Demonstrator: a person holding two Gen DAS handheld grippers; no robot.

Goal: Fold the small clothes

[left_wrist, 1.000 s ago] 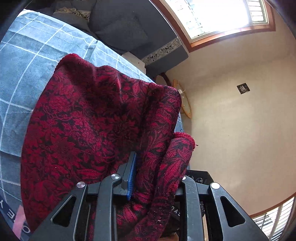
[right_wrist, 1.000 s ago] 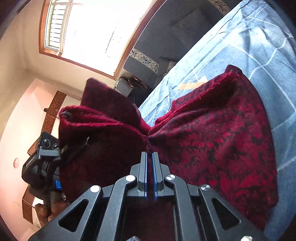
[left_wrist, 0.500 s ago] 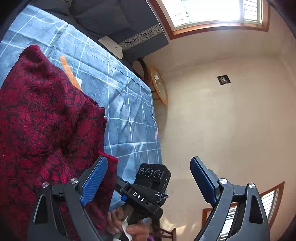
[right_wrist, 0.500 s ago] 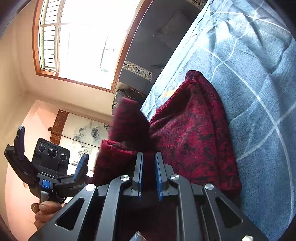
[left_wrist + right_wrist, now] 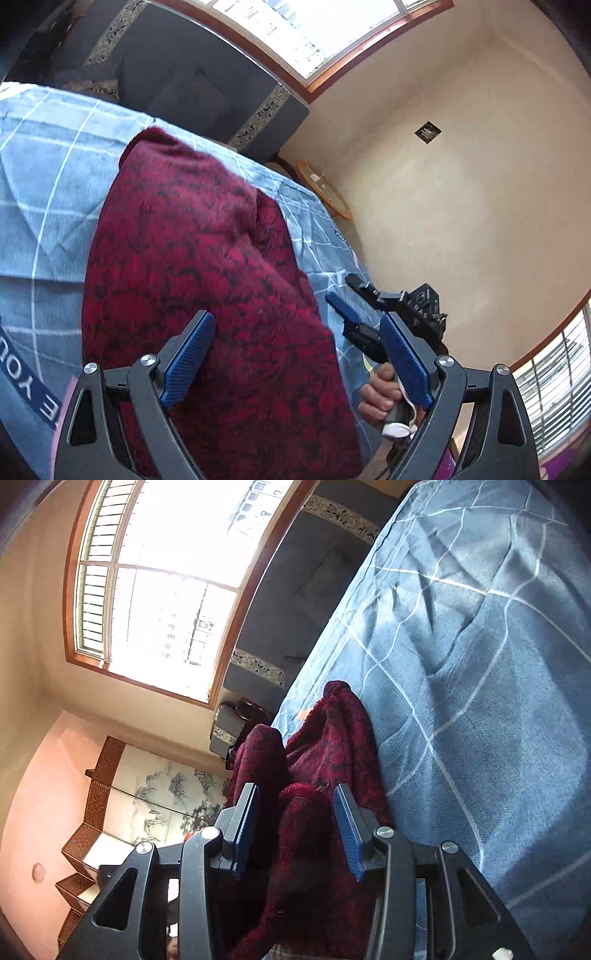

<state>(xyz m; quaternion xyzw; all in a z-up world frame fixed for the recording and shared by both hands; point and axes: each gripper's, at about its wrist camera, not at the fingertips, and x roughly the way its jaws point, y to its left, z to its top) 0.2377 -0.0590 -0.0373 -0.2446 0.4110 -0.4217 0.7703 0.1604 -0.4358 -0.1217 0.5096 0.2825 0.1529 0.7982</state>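
A dark red patterned garment (image 5: 207,280) lies bunched on the blue checked bed sheet (image 5: 48,206). My left gripper (image 5: 295,354) stands wide open just above the garment's near part, with its blue pads (image 5: 188,354) apart from the cloth. In the right wrist view, my right gripper (image 5: 297,827) has its jaws opening. A hump of the red garment (image 5: 328,746) sits loosely between them and the pads do not press it. The left wrist view shows the right gripper (image 5: 349,295) at the garment's right edge, held by a hand (image 5: 378,395).
A dark padded headboard with patterned trim (image 5: 192,85) closes the far end of the bed. A round wooden side table (image 5: 325,192) stands by the beige wall. A bright window (image 5: 159,583) and a painted folding screen (image 5: 162,797) are on the left.
My left gripper let go of the red cloth and opened wide. The garment dropped onto the bed. My right jaws, shut on the cloth before, have parted.
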